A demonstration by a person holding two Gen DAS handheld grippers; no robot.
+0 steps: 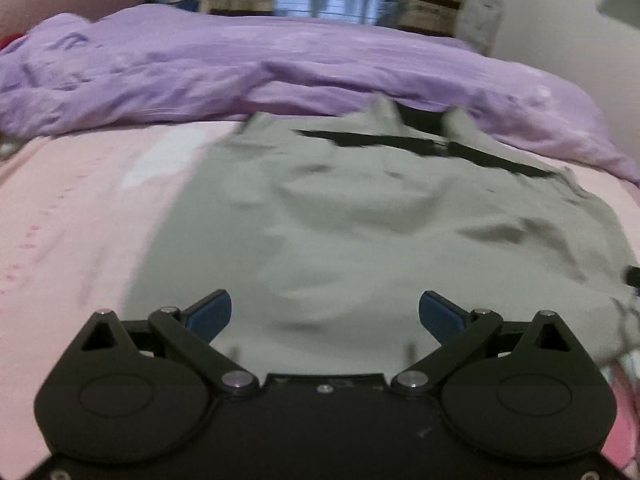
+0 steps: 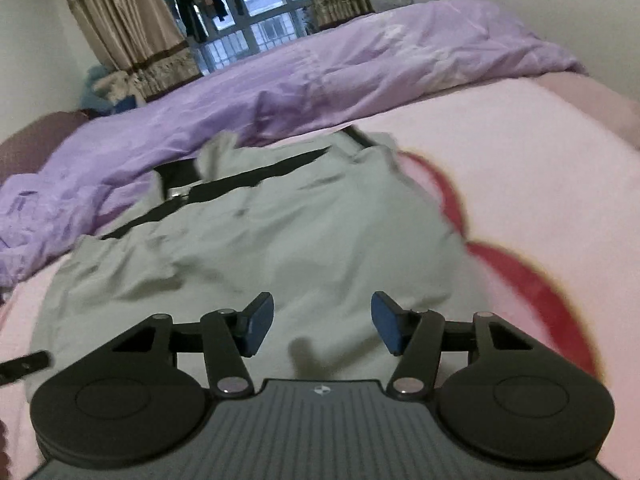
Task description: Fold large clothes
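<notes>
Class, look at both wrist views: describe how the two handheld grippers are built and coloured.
The left gripper has matte black linkage arms, round black housings, silver pivot screws and blue pads. The right gripper matches, but its body is ribbed grey with a small round emblem.

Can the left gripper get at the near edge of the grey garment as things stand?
Probably yes. The left gripper is open over the grey garment, which lies flat on the pink sheet. Nothing sits between its fingers and the cloth, though the near hem is hidden below the gripper.
</notes>
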